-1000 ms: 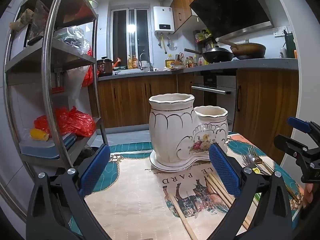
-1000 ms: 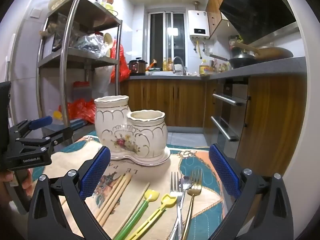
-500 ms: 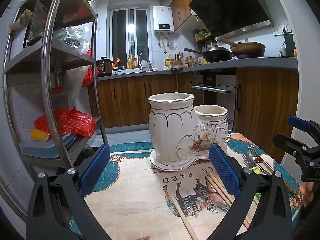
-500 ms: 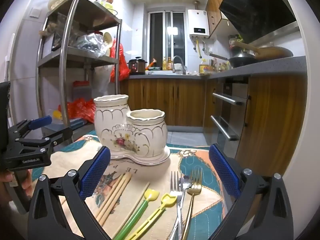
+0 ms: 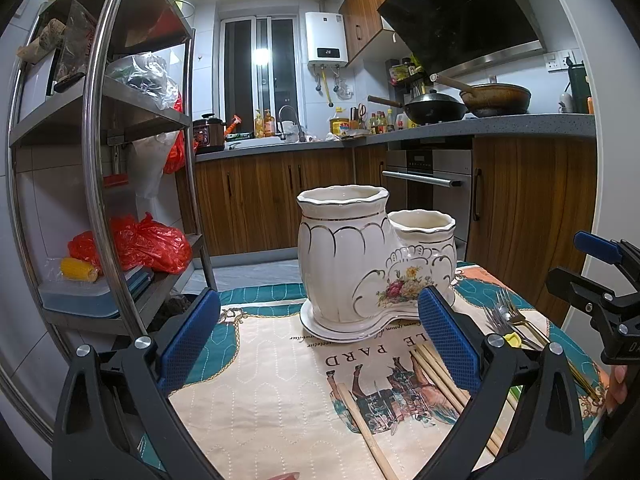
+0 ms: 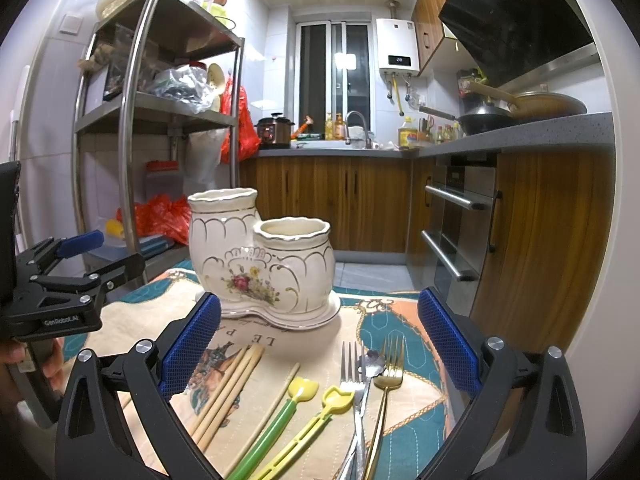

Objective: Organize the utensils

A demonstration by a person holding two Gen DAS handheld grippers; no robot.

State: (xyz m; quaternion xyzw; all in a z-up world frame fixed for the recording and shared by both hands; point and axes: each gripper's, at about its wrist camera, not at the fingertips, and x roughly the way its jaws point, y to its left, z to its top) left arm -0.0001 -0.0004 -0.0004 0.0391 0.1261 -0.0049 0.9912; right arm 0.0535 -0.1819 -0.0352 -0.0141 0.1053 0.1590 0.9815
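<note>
A white ceramic two-cup utensil holder (image 5: 360, 264) (image 6: 260, 264) with gold trim and a flower motif stands on the patterned cloth; both cups look empty. Loose on the cloth lie wooden chopsticks (image 6: 228, 392) (image 5: 436, 372), two yellow-green plastic spoons (image 6: 304, 412), a silver fork (image 6: 352, 364) and a gold fork (image 6: 390, 368) (image 5: 516, 316). My left gripper (image 5: 318, 338) hangs open in front of the holder, holding nothing. Over the utensils my right gripper (image 6: 318, 338) is open and empty too.
The patterned tablecloth (image 5: 260, 380) covers a small table. A steel shelf rack (image 5: 96, 160) with red bags stands at the left. Wooden kitchen cabinets and an oven (image 6: 452, 224) lie behind and to the right. A hand (image 6: 16, 364) grips the left tool's handle.
</note>
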